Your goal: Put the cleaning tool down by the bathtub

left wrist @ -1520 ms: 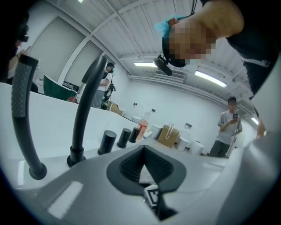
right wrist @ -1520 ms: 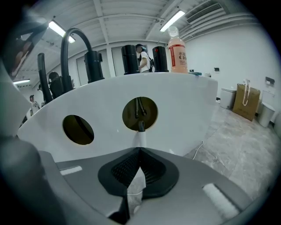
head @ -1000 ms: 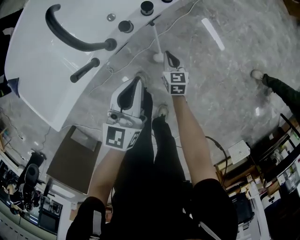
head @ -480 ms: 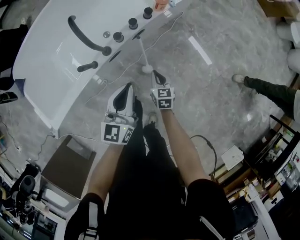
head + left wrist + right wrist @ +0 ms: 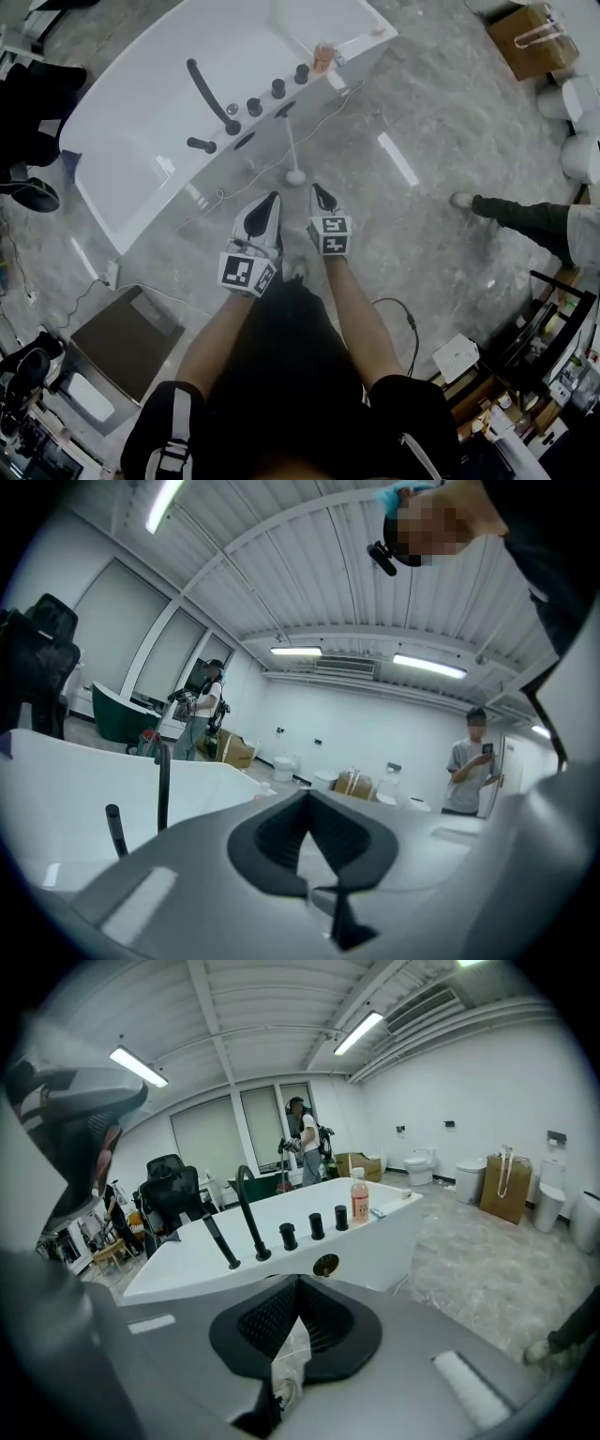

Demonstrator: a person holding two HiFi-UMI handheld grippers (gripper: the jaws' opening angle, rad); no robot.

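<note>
Nearest you, your left gripper [image 5: 271,200] and right gripper [image 5: 319,191] hung side by side above the floor [image 5: 422,244] in front of your legs, both aimed toward 12 o'clock. The left fingers [image 5: 281,841] were pressed together with nothing between them; the right fingers [image 5: 328,1321] were likewise closed and empty, only pale floor showing through the notch behind the pads. I read that as hands held clear of what stood below, so as not to knock it, with the putting-down itself already done.

Just beyond the fingertips, at 12 o'clock, the cleaning tool [image 5: 292,150] stood apart from both grippers; its round head sat on the floor and its thin white handle leaned up against the bathtub [image 5: 122,131] side wall, probably propped that way so it would not topple and would be at hand by the tub.

The bathtub ran off toward 10 o'clock; a black faucet [image 5: 208,92] rose from its rim beside a row of knobs; farthest, an orange bottle [image 5: 323,58] sat on the rim near 12 o'clock.
</note>
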